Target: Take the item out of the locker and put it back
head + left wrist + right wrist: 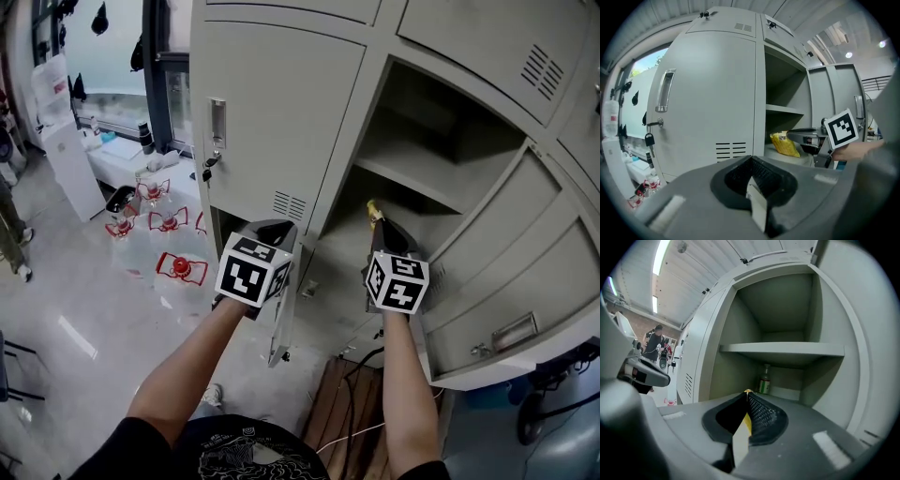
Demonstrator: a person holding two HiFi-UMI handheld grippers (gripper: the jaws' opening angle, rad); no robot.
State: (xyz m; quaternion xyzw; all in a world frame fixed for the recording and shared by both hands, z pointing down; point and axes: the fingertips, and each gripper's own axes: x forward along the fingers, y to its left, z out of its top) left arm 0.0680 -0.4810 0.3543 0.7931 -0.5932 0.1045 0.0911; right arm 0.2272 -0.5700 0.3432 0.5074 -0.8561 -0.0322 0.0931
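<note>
My left gripper [751,164] has its jaws together on nothing, facing the closed locker door [708,103]. My right gripper [746,395] pinches the yellow packet [784,144] at the mouth of the open compartment [417,108], below its shelf [783,348].

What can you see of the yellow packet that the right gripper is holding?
The yellow packet looks like a crinkled, glossy plastic pouch; any print on it is too small to read. The right gripper has its jaws shut on one edge, so the rest hangs tilted below them. It is at the mouth of the open locker compartment, under the shelf. Whether its lower end touches the compartment floor can't be told.
</note>
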